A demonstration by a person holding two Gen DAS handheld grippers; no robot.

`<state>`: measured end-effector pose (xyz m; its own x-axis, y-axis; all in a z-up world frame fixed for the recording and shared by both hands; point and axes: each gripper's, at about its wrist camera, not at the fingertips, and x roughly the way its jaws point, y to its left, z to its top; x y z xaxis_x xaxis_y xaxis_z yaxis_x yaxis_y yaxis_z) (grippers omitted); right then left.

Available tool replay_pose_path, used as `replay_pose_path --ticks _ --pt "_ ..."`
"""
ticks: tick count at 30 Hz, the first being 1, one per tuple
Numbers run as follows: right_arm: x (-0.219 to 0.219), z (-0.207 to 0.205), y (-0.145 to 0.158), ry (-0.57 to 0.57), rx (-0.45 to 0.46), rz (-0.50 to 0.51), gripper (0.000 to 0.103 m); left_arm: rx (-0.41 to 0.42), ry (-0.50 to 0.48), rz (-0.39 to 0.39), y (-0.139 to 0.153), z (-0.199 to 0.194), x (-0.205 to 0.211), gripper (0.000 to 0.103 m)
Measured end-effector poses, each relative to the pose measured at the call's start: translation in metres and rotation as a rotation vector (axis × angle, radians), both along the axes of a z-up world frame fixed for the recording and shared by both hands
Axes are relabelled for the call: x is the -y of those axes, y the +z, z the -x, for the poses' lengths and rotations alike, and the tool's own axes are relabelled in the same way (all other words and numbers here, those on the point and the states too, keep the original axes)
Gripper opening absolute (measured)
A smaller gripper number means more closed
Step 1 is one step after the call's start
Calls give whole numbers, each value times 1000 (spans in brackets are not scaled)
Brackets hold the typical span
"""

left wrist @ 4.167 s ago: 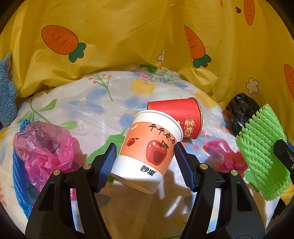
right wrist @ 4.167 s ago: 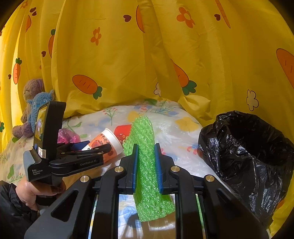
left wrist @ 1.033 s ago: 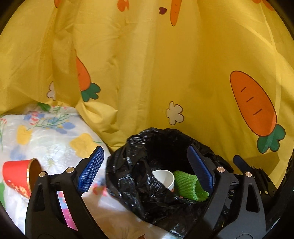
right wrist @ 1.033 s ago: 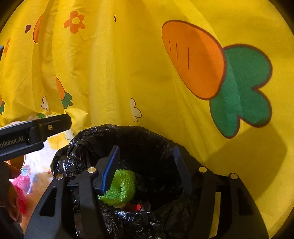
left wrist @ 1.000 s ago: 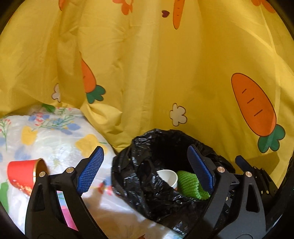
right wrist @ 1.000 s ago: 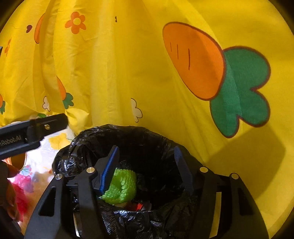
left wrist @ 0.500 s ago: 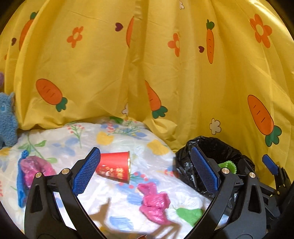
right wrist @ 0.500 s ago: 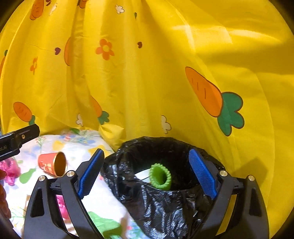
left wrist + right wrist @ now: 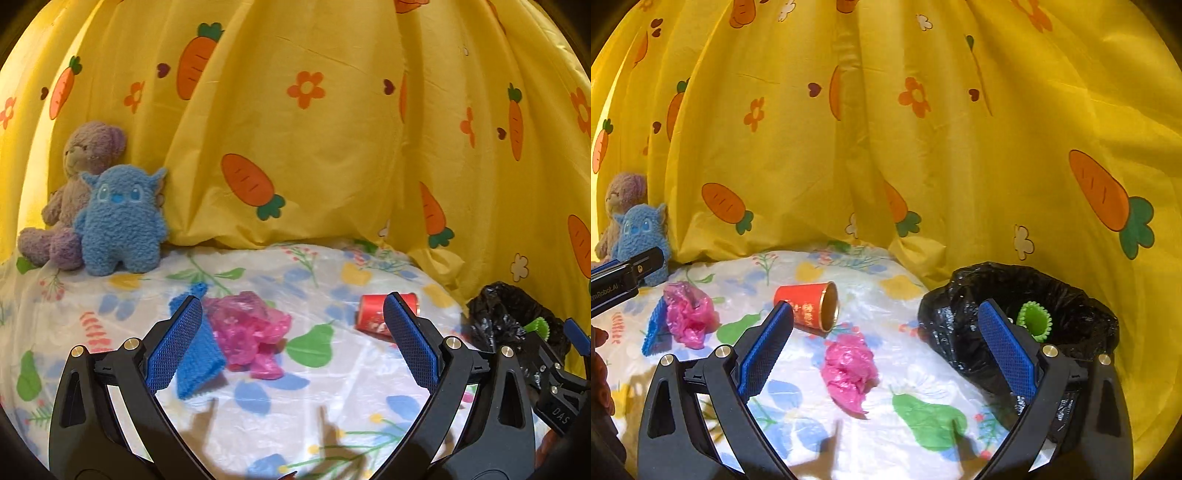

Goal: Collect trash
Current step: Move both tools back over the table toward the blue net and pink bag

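My left gripper stands open and empty over the floral tablecloth. A crumpled pink plastic bag and a blue mesh piece lie just beyond its left finger. A red paper cup lies on its side behind the right finger. My right gripper holds nothing and its jaws are opening. A second pink bag lies between its fingers, untouched, with the red cup further back. The black trash bag at the right holds a green foam net.
A yellow carrot-print curtain closes off the back and right. A blue plush toy and a purple bear sit at the back left. The left gripper's body shows at the left edge of the right wrist view.
Both grippers have swung left, away from above the trash bag, and now face the table. The right jaws have spread wider. The green net and white cup stay in the bag.
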<state>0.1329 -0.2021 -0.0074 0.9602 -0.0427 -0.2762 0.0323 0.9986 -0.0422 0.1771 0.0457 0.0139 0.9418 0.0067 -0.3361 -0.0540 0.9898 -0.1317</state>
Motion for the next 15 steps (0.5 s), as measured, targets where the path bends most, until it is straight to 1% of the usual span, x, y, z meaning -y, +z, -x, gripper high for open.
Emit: replay_pose_path --ticks 4,6,10,12,15 --pt "-22 -5 -4 43 -19 4 96 -14 70 -11 -11 -3 -31 97" --pt "-32 -8 -7 64 -27 6 96 -39 95 -4 -19 -7 -45 97" --pt "-51 -20 -8 105 -50 7 96 -86 113 6 -31 -16 -63 97" --pt "-59 -25 -8 130 -56 6 96 -88 122 18 -30 -18 -71 97" --pt "-78 -35 -7 177 -69 12 96 -74 169 23 -23 -20 -83 97"
